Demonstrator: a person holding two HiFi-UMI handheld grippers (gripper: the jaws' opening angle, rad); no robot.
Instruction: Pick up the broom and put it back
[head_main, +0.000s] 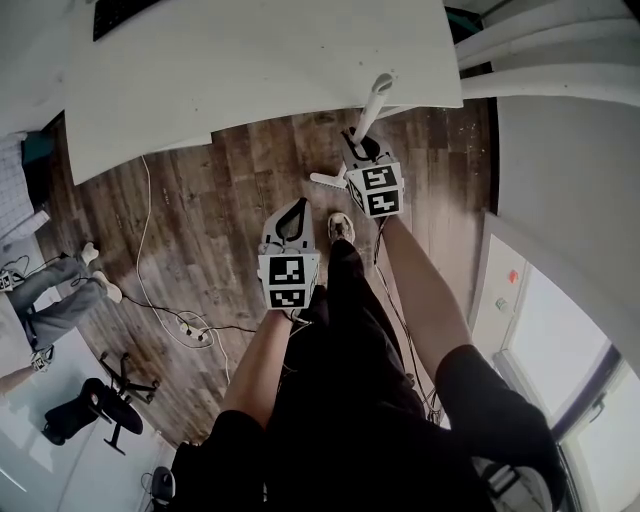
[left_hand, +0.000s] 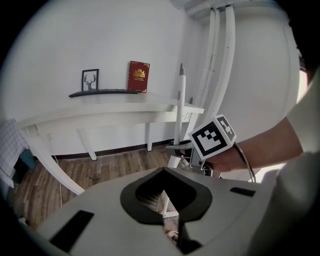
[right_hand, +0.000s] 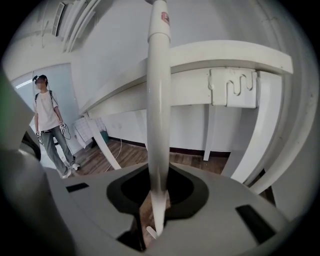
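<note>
Our right gripper (right_hand: 159, 175) clamps the slim white plastic broom handle (right_hand: 159, 100); our left gripper (left_hand: 162, 172) hangs closed and empty.

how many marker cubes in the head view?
2. One cube sits on the left claw, near mid-frame. The other is up and right of it, on the right claw, which grips the broom. None look hidden.

Broom (right_hand: 159, 125) upright between right gripper (head_main: 360, 148) jaws, before the desk (head_main: 250, 70); left gripper (head_main: 293, 222) beside it, leftward; person (head_main: 55, 300) far left.
</note>
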